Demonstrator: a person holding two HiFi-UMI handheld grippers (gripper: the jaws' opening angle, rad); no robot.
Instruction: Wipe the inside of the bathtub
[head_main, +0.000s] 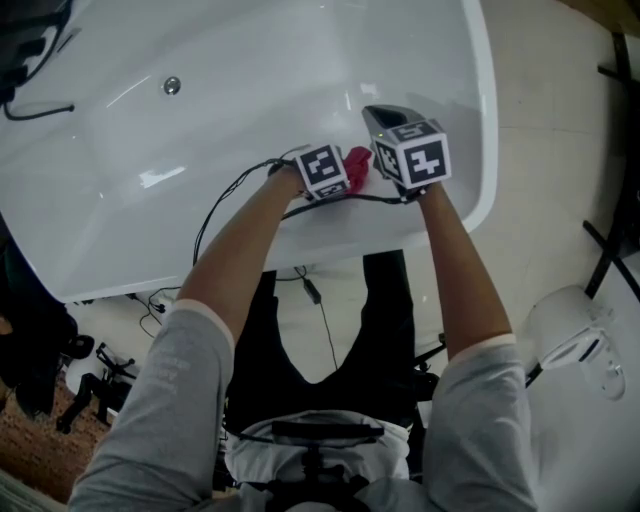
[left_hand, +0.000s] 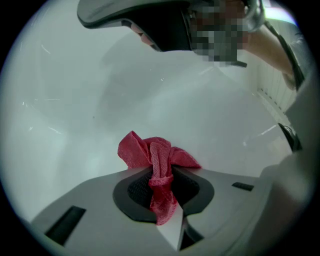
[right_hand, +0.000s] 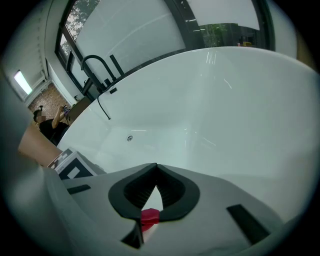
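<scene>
**Left tongs (left_hand: 161, 172) clenched on a crumpled red woven cloth (left_hand: 152, 152)**

We see the cloth bunched just ahead of those tips, inside the glossy white bathtub (left_hand: 75, 100). Our right tongs (right_hand: 156, 167), just beside the left, are pressed together tip to tip

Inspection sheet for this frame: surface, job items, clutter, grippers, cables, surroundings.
Surface: white bathtub, glossy and bare inside; drain uncovered.
Job's things: red cloth, bunched; contact with the tub unclear.
Clutter: nothing seen in the tub.
Grippers: left gripper shut on the cloth; right gripper fingers together, nothing at their tips.
Cables: black cable trails over the tub rim.
Surroundings: pale tiled floor; black frame at right.
</scene>
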